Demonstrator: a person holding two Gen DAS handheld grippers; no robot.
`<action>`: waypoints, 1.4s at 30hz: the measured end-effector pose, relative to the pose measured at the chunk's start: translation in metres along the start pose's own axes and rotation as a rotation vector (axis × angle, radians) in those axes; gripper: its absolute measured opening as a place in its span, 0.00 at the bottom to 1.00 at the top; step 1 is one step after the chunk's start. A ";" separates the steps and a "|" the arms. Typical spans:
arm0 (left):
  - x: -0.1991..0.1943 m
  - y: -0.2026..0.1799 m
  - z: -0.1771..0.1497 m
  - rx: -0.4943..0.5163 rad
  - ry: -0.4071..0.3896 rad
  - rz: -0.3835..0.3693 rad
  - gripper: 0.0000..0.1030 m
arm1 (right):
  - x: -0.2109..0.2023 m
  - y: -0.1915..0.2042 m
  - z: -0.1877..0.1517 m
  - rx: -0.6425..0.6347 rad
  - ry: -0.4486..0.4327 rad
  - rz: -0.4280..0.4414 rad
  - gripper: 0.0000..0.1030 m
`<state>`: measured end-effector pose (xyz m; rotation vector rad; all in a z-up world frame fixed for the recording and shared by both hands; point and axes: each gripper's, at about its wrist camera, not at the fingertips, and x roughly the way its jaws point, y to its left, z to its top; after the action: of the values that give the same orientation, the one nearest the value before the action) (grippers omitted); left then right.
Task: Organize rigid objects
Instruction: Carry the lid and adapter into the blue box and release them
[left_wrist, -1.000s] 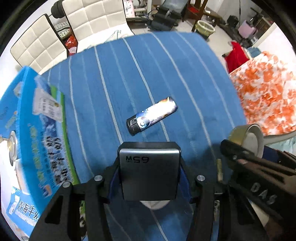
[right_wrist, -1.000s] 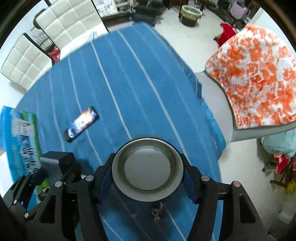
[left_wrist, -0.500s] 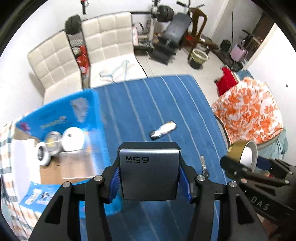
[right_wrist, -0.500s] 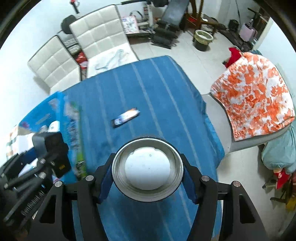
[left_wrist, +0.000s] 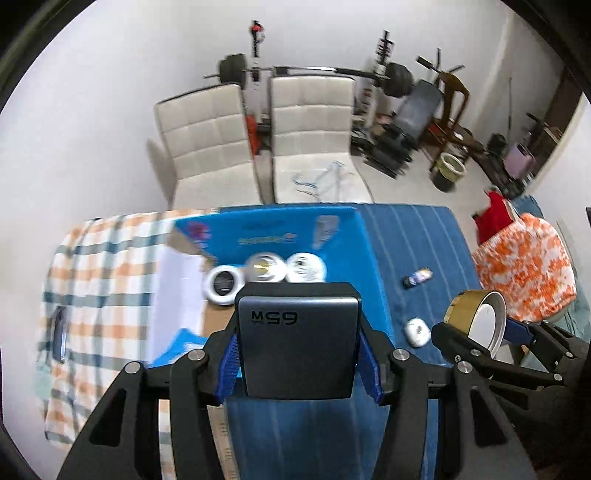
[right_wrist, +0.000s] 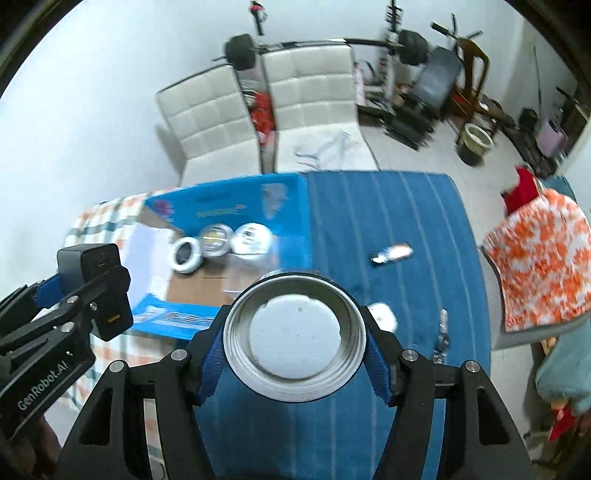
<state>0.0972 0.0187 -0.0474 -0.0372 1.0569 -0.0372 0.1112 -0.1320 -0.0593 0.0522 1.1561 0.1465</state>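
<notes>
Carrying two items above the counter (left_wrist: 413, 229): my left tongs (left_wrist: 297, 347) clamp the grey charger block (left_wrist: 297, 343), my right tongs (right_wrist: 295, 332) grip the round tin lid (right_wrist: 295, 328). Both are held high, I judge, to clear the wall of the blue box (left_wrist: 280, 232) at the counter's left side.

You've got three round tins (left_wrist: 265, 267) in the blue box (left_wrist: 280, 230), one grey charger (left_wrist: 297, 347), one tape roll (right_wrist: 295, 334), two white chairs (left_wrist: 312, 110) up top, one lighter (left_wrist: 417, 277) at right.
</notes>
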 end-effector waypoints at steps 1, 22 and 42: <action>-0.004 0.005 0.000 -0.007 -0.007 0.006 0.49 | -0.003 0.010 0.001 -0.011 -0.008 0.003 0.65; 0.073 0.115 -0.003 -0.177 0.174 -0.096 0.49 | 0.094 0.082 0.018 0.022 0.087 0.275 0.65; 0.258 0.129 -0.023 -0.168 0.578 -0.162 0.50 | 0.280 0.126 -0.006 -0.045 0.381 0.198 0.65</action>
<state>0.2054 0.1344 -0.2893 -0.2777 1.6311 -0.1107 0.2051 0.0321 -0.3011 0.1027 1.5265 0.3694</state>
